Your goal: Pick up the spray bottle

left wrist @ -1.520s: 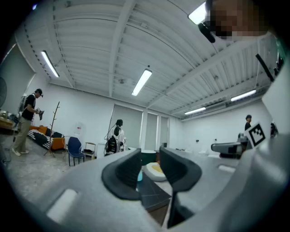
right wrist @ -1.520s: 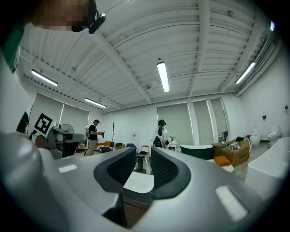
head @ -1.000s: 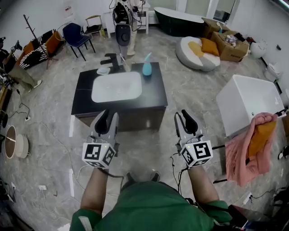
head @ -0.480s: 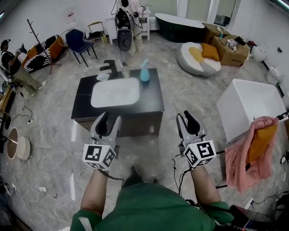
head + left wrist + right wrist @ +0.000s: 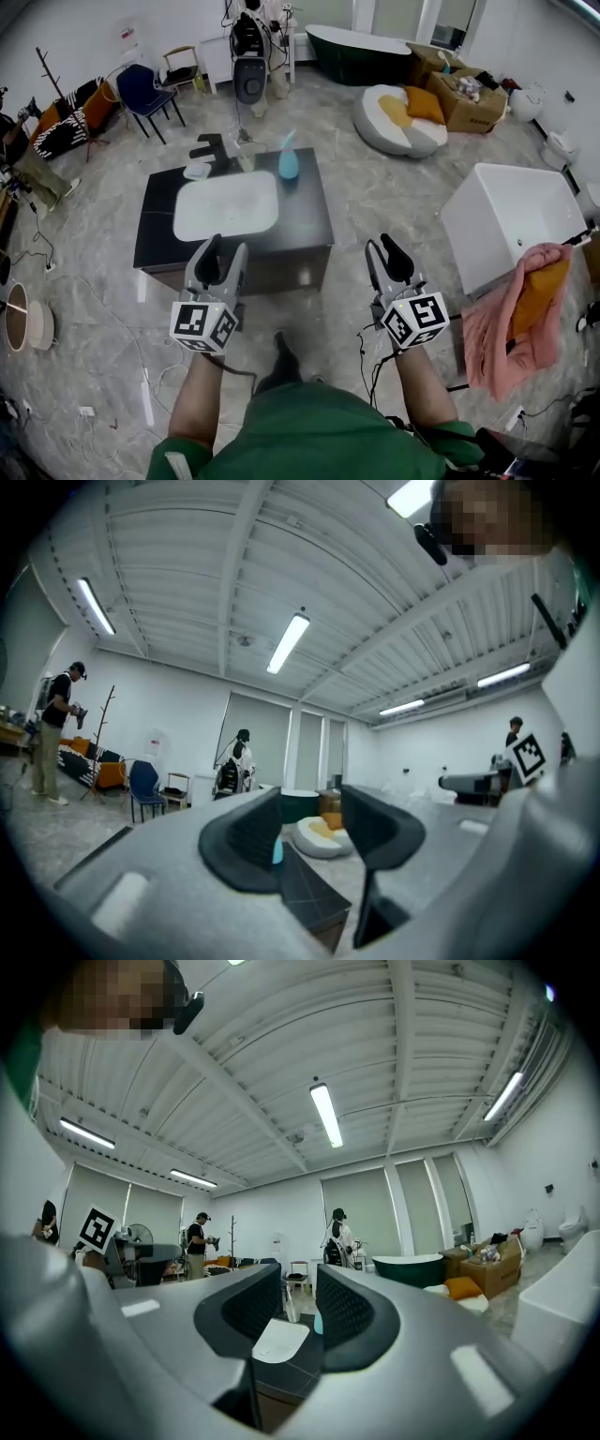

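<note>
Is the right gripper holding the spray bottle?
No: the spray bottle stands on the black counter, while the right gripper hangs open and empty, short of it.

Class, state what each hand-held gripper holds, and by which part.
Nothing: the left hand-held gripper and right hand-held gripper are both open and empty.

Left gripper (image 5: 225, 247) and right gripper (image 5: 379, 242) side by side, empty, jaws apart, seemingly narrowly.

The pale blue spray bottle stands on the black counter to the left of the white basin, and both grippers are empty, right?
Not left: the head view shows the pale blue spray bottle by the white basin's far right corner. The rest is right.
</note>
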Demonstrator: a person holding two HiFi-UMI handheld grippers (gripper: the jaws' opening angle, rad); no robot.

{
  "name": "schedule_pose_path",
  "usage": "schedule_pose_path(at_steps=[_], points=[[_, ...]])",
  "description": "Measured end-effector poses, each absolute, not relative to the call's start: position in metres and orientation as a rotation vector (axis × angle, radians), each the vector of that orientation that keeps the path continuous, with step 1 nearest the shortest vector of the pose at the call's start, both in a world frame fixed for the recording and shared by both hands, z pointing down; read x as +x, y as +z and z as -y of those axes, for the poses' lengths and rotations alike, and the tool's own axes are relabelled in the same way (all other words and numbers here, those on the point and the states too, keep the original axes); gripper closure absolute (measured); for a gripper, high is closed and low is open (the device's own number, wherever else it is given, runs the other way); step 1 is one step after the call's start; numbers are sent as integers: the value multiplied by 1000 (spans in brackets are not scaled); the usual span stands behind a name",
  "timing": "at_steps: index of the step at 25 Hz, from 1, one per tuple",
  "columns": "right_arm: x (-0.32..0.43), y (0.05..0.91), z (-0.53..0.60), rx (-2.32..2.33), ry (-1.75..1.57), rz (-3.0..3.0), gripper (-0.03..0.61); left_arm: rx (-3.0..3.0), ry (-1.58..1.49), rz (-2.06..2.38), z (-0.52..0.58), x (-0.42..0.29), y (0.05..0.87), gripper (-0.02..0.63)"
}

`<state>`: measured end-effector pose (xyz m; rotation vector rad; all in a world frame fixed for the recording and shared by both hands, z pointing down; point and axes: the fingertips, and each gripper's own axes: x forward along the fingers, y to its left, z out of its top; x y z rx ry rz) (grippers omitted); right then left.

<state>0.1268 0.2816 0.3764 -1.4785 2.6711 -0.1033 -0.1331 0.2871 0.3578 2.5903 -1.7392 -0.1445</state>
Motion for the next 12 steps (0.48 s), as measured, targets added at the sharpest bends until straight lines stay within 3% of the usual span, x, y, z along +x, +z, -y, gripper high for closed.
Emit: schedule_pose_path(at_steps=[12], points=[[65, 376, -138, -1550, -149, -2670, 474, 2602, -178, 1640, -128, -190, 364, 414]])
